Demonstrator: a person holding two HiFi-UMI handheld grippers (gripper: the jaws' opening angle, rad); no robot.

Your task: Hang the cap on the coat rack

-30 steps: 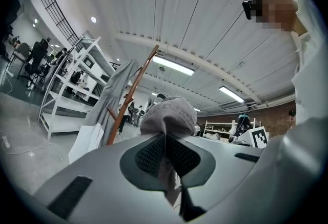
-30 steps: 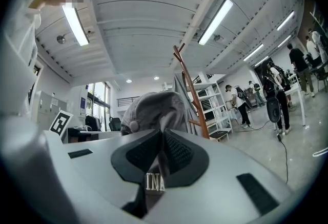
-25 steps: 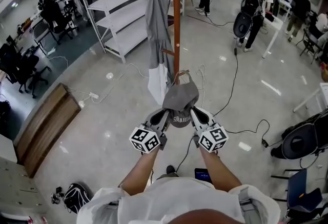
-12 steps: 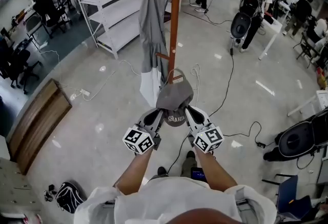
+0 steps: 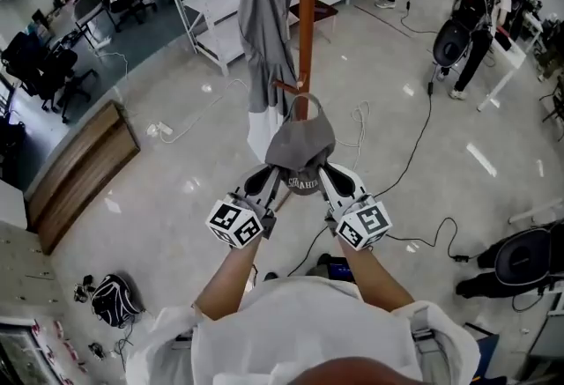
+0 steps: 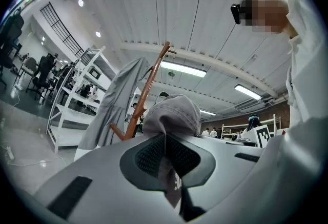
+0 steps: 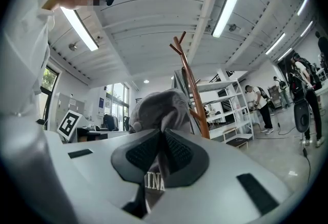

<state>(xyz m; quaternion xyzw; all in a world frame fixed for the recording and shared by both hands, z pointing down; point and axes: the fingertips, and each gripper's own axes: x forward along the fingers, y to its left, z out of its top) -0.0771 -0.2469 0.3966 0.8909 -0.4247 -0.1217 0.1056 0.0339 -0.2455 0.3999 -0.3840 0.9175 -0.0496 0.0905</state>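
Since the earlier frame we brought the soft, light cap [image 5: 300, 148] up-frame toward the coat rack [image 5: 306, 13], left gripper [image 5: 276, 178] and right gripper [image 5: 327, 178] each pinching its limp rim.

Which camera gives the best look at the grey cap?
The head view: the whole cap shows, held between the left gripper and right gripper, by the coat rack. Each gripper view shows only its top, bulging past jaws shut on its edge.

The right hand-held gripper [image 7: 163, 141] clamps the grey cap [image 7: 158, 107] near the coat rack [image 7: 192, 89].
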